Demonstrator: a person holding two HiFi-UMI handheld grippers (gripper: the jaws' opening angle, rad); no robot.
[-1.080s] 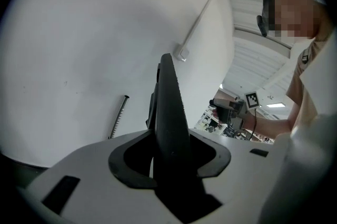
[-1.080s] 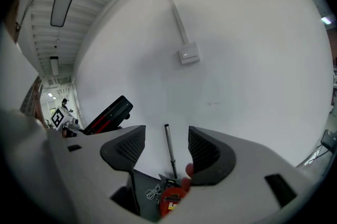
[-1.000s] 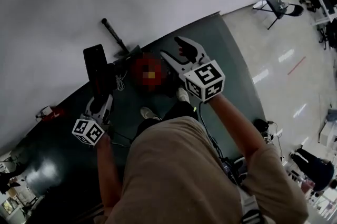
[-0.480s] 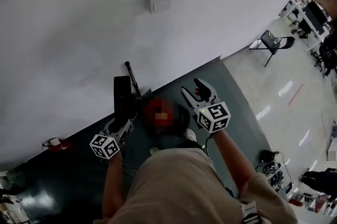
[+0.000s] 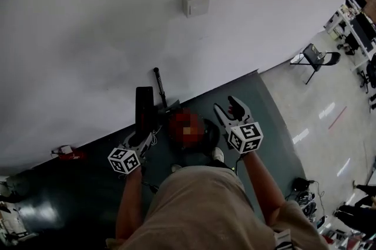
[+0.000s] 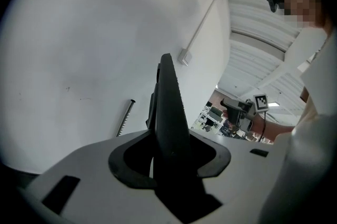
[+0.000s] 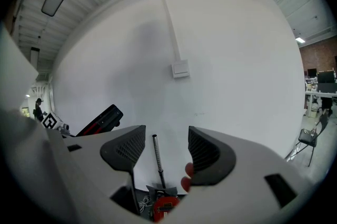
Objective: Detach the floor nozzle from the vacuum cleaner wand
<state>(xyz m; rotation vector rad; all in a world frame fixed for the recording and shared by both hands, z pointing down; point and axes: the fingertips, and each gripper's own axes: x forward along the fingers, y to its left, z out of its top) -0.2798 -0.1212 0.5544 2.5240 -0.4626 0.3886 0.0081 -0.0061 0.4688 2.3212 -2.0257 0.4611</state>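
**Tongs.** The left tongs [image 6: 168,157] are clamped on the floor nozzle [image 6: 168,91], which rises edge-on from between the jaws as a dark, toothed blade. In the head view the same nozzle [image 5: 144,108] stands up beyond the left tongs [image 5: 140,138], lifted off the floor. The right tongs [image 7: 160,149] are apart with nothing between them.

**Task objects.** The wand [image 7: 157,160] appears straight ahead of the right tongs, framed by the gap between the jaws but well beyond them. It stands bare-ended and apart from the nozzle. Below it, nearer the right tongs, is the red vacuum body [image 7: 164,206].

**Step in hand.** Judged from this layout, the nozzle is already off the wand and the separation itself is done. The next move would probably be to carry the nozzle clear and set it down flat. That calls for a steady left grip, since the nozzle is held by one thin edge and could swing. The right tongs are free to support it or to steady the wand.

**Surface and room.** Under both tongs lies a dark floor mat [image 5: 82,196] running along a white wall [image 5: 88,37]. On the wall ahead of the tongs, a junction box [image 5: 195,3] hangs from a conduit. Beyond the right tongs is a pale glossy floor [image 5: 317,120] with a folding chair [image 5: 317,58].
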